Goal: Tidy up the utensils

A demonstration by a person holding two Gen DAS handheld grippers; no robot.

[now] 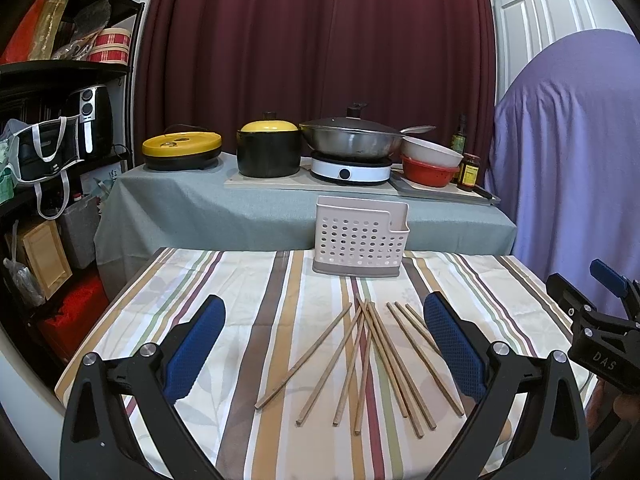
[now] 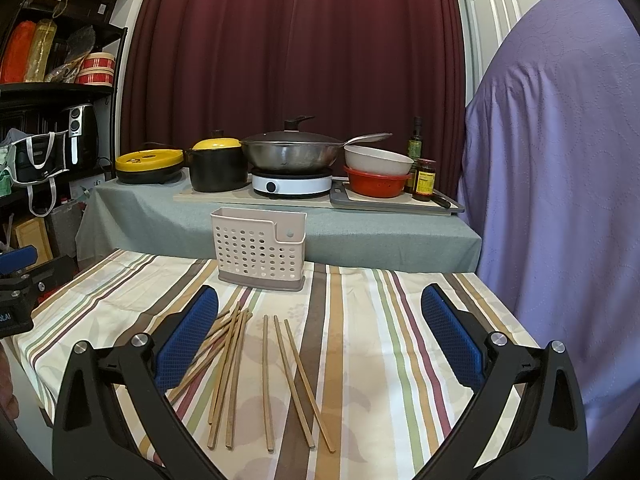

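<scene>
Several wooden chopsticks (image 1: 372, 364) lie loose and fanned out on the striped tablecloth (image 1: 248, 360); they also show in the right wrist view (image 2: 268, 376). A beige perforated utensil holder (image 1: 361, 236) stands upright at the table's far edge, also in the right wrist view (image 2: 260, 248). My left gripper (image 1: 324, 340) is open and empty, held above the chopsticks. My right gripper (image 2: 320, 336) is open and empty, above the right-hand chopsticks. The right gripper shows at the right edge of the left wrist view (image 1: 600, 320).
Behind stands a grey-covered table (image 1: 200, 204) with a yellow-lidded pan (image 1: 182, 152), black pot (image 1: 268, 148), wok on a cooker (image 1: 352, 148), bowls (image 1: 430, 164) and bottles. A cluttered shelf (image 1: 48, 120) is at left. A purple-draped object (image 1: 572, 152) is at right.
</scene>
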